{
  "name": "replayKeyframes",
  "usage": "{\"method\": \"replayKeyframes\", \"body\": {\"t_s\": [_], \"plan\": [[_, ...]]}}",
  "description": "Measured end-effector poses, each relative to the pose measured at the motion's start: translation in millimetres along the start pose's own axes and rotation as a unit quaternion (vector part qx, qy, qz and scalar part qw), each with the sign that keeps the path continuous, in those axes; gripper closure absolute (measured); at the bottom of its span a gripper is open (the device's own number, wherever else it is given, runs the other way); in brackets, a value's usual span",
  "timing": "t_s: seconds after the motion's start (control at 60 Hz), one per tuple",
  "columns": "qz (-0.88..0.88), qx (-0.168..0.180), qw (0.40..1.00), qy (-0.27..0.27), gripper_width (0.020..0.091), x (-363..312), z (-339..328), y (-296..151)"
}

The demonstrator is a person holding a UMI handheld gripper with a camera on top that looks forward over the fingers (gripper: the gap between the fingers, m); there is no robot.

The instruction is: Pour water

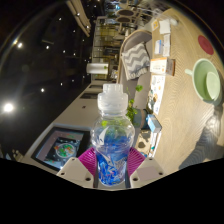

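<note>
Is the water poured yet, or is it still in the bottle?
Done: the gripper has the water bottle squeezed between its pink pads. In hand: the bottle is upright, white cap on, water inside. Left: all the pouring; the green bowl sits beyond.

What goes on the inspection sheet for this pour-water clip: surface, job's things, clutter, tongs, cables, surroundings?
Surface: light wooden tabletop, view strongly tilted.
Job's things: clear water bottle with white cap and colourful label, held between the fingers; green bowl-like vessel on the tabletop beyond it.
Clutter: grey and white zigzag-patterned item, red round object, picture-like card beside the bottle.
Tongs: tongs closed on the bottle, pink pads pressing both sides.
Cables: nothing seen.
Surroundings: dark room with ceiling lights and shelving behind; details unclear.
</note>
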State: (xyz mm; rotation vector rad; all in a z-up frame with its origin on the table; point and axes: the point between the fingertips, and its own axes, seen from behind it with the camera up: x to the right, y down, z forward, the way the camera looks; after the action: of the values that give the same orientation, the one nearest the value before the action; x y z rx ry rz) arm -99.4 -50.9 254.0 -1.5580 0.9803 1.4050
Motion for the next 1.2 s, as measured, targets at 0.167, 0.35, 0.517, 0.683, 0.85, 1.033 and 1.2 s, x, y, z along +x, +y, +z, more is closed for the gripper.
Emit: {"method": "replayKeyframes", "body": {"t_s": [0.167,0.35,0.517,0.683,0.85,1.033,1.2], "plan": [[0.188,0.024,0.981,-0.033,0.075,39,-14,-48],[0.336,0.035,0.939,-0.068,0.0752,74,-29,-80],[0.348,0.023,0.935,-0.058,0.0751,78,-35,-85],[0.19,-0.028,0.981,0.01,0.0753,75,-34,-77],[-0.151,-0.033,0.985,0.073,0.0748,45,-54,-114],[-0.454,0.025,0.881,0.132,0.0749,12,-89,-199],[-0.596,0.048,0.772,0.215,0.0748,55,-124,-276]]}}
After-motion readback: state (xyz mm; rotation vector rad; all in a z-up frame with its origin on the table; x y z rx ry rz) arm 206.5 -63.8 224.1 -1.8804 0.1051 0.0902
